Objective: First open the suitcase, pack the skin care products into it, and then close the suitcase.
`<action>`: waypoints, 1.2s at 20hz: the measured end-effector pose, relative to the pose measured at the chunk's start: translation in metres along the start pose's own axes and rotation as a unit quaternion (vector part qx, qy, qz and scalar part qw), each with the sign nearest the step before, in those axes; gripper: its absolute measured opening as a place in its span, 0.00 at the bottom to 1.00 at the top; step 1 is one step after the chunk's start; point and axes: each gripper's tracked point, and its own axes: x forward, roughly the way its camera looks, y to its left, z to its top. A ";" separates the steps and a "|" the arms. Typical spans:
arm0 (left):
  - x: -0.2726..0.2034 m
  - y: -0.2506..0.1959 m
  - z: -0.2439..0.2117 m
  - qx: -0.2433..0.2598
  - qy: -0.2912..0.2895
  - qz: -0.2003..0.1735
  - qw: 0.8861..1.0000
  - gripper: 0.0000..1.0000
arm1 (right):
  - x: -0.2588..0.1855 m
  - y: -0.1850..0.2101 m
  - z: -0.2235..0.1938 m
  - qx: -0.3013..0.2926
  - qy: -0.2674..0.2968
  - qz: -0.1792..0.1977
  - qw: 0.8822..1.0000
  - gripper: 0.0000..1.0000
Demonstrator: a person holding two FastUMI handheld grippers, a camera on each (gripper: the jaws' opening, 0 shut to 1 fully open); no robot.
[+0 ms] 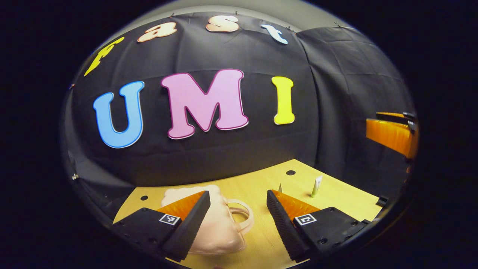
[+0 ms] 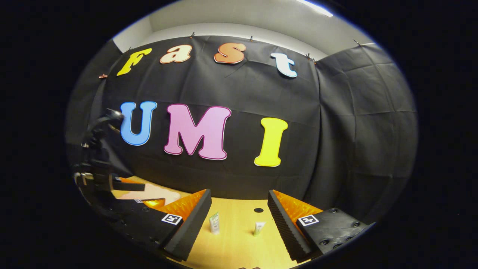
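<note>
The small pale pink hard-shell suitcase (image 1: 214,228) with its looped carry handle (image 1: 241,215) lies closed on the yellow wooden table (image 1: 261,186), lower centre-left of the left gripper view, partly behind one finger of the left gripper (image 1: 238,209), whose jaws stand wide apart, holding nothing. It looks light, rigid and smooth, so likely slippery; the handle or the lid's edge seems the best place to take hold. Two small white upright skin care tubes (image 2: 214,223) (image 2: 259,228) stand apart at lower centre of the right gripper view, between the parted, empty jaws of the right gripper (image 2: 239,209); they look light and easily tipped.
</note>
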 end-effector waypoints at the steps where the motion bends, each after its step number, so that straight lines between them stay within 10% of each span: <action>1: 0.018 -0.008 -0.009 0.000 0.018 -0.007 1.000 0.96 | 0.004 -0.003 -0.005 -0.002 0.003 0.002 1.000 0.94; 9: 0.136 -0.026 -0.103 -0.046 0.175 0.018 0.983 0.89 | 0.007 -0.008 -0.065 -0.021 0.071 0.018 0.997 0.96; 16: 0.171 -0.009 -0.181 -0.081 0.312 0.090 0.942 0.56 | 0.017 -0.021 -0.086 0.033 0.119 0.009 0.992 0.96; 19: 0.166 -0.016 -0.155 -0.092 0.290 0.038 0.952 0.14 | 0.016 -0.016 -0.088 0.029 0.118 0.016 0.992 0.96; 24: 0.126 0.002 -0.086 -0.151 0.255 -0.019 0.955 0.12 | 0.019 0.006 -0.071 0.011 0.098 0.030 0.995 0.96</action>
